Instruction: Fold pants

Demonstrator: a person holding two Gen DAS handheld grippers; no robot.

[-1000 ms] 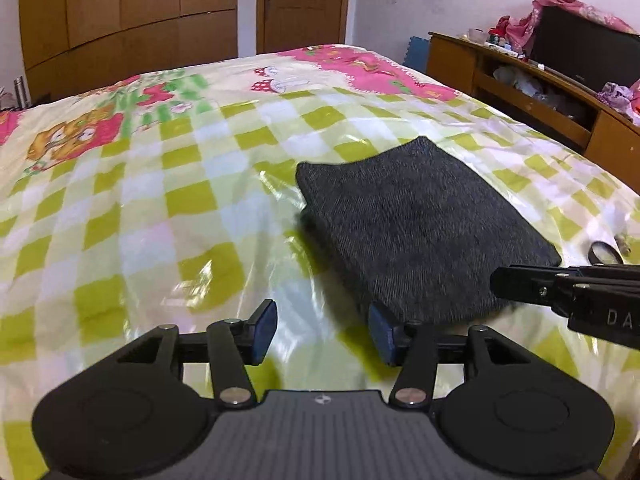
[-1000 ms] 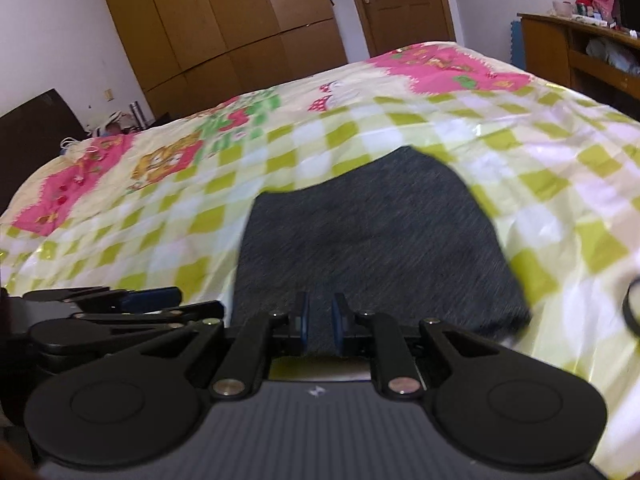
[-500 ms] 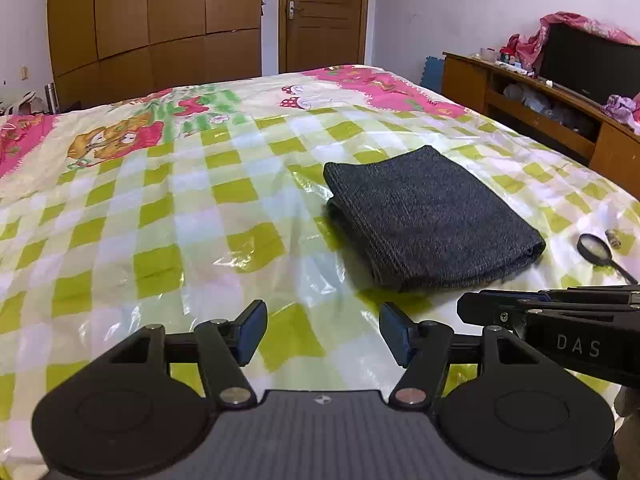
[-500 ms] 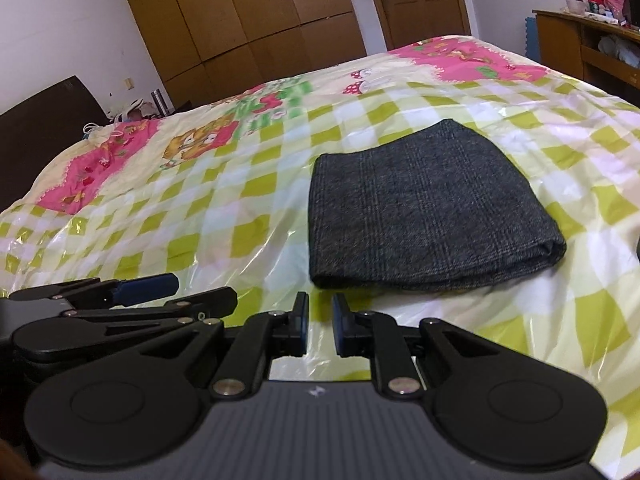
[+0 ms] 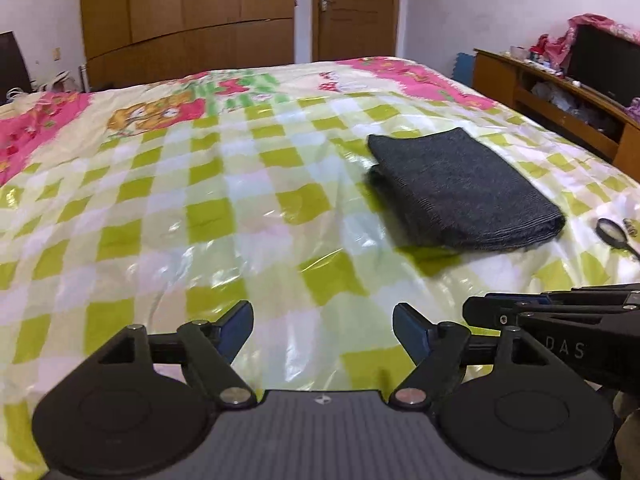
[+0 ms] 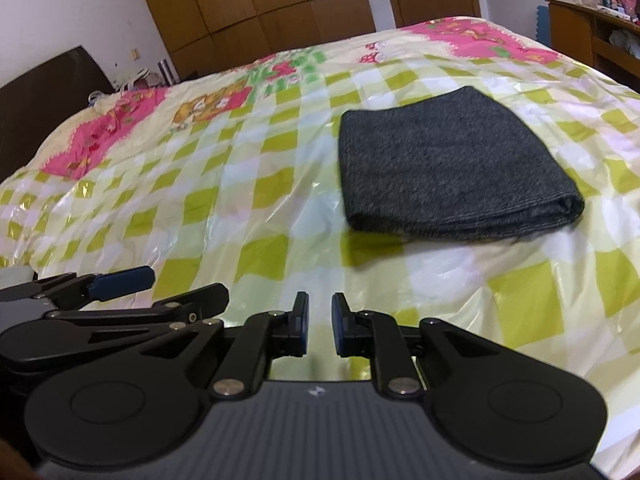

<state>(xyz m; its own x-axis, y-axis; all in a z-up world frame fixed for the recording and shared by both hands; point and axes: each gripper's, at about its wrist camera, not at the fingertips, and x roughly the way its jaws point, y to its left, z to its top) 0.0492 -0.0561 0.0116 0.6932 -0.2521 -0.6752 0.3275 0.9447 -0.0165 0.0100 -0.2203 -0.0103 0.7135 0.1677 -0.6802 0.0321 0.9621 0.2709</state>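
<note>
The dark grey pants [image 5: 460, 190] lie folded into a flat rectangle on the bed, right of centre; they also show in the right wrist view [image 6: 448, 168]. My left gripper [image 5: 322, 328] is open and empty, well short of the pants and to their left. My right gripper [image 6: 320, 326] has its jaws nearly together with a narrow gap and holds nothing, also short of the pants. The right gripper shows side-on in the left wrist view [image 5: 540, 312], and the left gripper's fingers [image 6: 120, 280] show in the right wrist view.
The bed has a green-and-white checked cover [image 5: 208, 216] under shiny plastic. A small black ring [image 5: 610, 228] lies right of the pants. A wooden shelf unit [image 5: 560, 96] stands at the right, wardrobes [image 5: 188, 20] and a door [image 5: 356, 8] behind.
Both grippers have drawn back from the folded pants, which now lie farther off. The left gripper's jaws have opened wider. The right gripper's jaws keep the same narrow gap.
</note>
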